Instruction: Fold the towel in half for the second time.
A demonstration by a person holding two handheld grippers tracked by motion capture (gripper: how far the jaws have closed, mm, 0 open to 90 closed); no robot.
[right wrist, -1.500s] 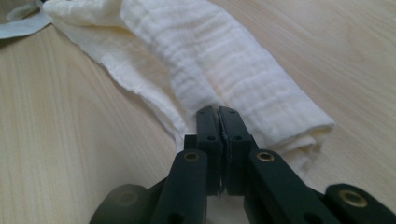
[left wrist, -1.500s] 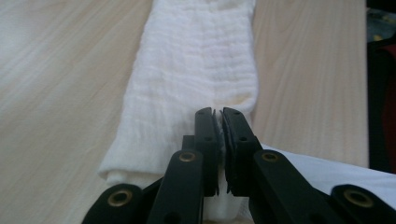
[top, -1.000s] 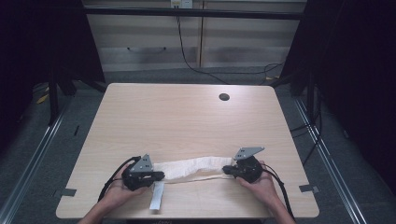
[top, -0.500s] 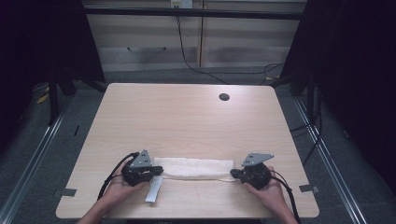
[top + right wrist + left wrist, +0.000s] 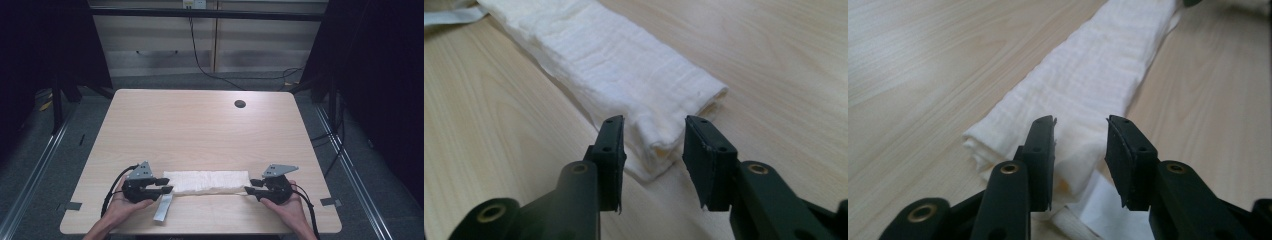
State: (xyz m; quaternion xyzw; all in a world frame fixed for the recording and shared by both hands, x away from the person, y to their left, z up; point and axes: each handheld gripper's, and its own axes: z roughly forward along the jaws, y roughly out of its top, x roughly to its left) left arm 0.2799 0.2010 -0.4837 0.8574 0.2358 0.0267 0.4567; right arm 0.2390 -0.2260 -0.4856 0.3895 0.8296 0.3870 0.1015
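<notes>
Both grippers have slid apart since a second ago, and the white cloth (image 5: 206, 181) now lies flat and long where before it sagged in a curve between them.

At the left, the left gripper (image 5: 162, 189) sits near the front edge of the table (image 5: 200, 125), held in the person's left hand (image 5: 120, 210). Its jaws stand apart around the cloth's left end and do not squeeze it, so it has let go. A thin white strap (image 5: 163, 207) pokes out from under that end, toward the front edge.

In the middle, the cloth is folded into a long strip that runs along the front edge. I think the two ends were pulled out to make it straight.

At the right, the right gripper (image 5: 251, 190) is also loose, its jaws apart around the cloth's right end.

Far back, a small dark hole (image 5: 240, 104) sits near the back edge, toward the right corner. Nothing stands in the way of the cloth
</notes>
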